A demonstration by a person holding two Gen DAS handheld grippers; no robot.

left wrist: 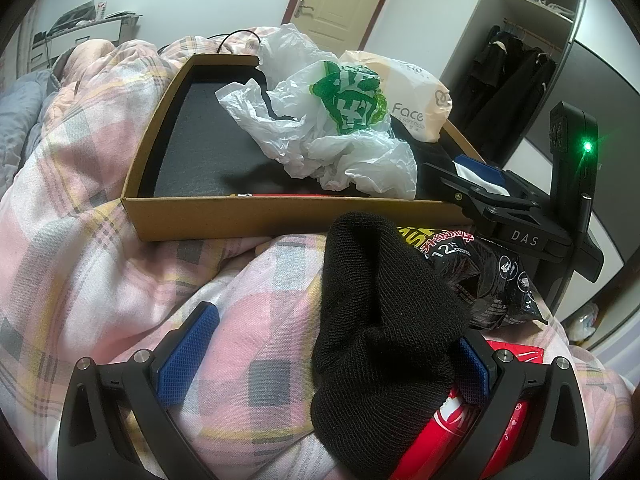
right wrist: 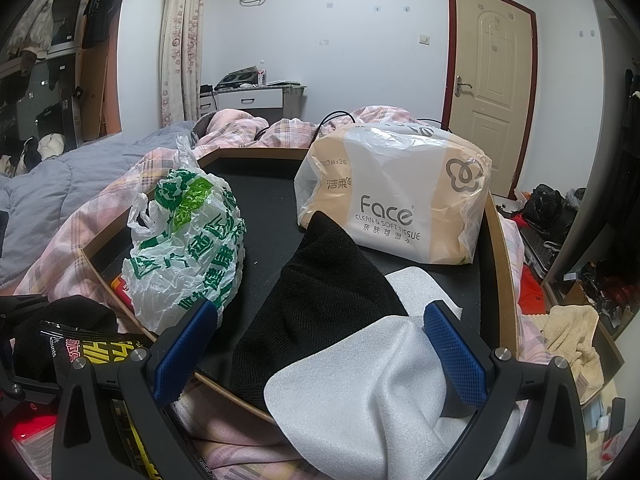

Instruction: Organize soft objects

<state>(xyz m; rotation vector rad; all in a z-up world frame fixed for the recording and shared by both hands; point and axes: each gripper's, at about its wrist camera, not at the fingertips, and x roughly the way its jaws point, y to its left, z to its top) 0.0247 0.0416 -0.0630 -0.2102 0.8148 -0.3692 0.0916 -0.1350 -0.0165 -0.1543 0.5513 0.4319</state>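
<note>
Left tongs [left wrist: 320, 364]: we are holding them spread around the black knit hat [left wrist: 376, 320] lying on the bed, outside the cardboard tray [left wrist: 280, 216].
Right tongs [right wrist: 320, 356]: spread over white foam sheet [right wrist: 360, 384] (draped across the tray's edge).

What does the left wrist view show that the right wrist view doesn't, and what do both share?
Only the left wrist view: the right gripper seen from outside, its green light lit, and a black knit hat resting against the left gripper.

Only the right wrist view: white foam sheet between the right gripper's fingers, a second black knit piece under it, and the curtain.

Both: cardboard tray, green-printed plastic bag, Face tissue pack, plaid quilt, door.
</note>
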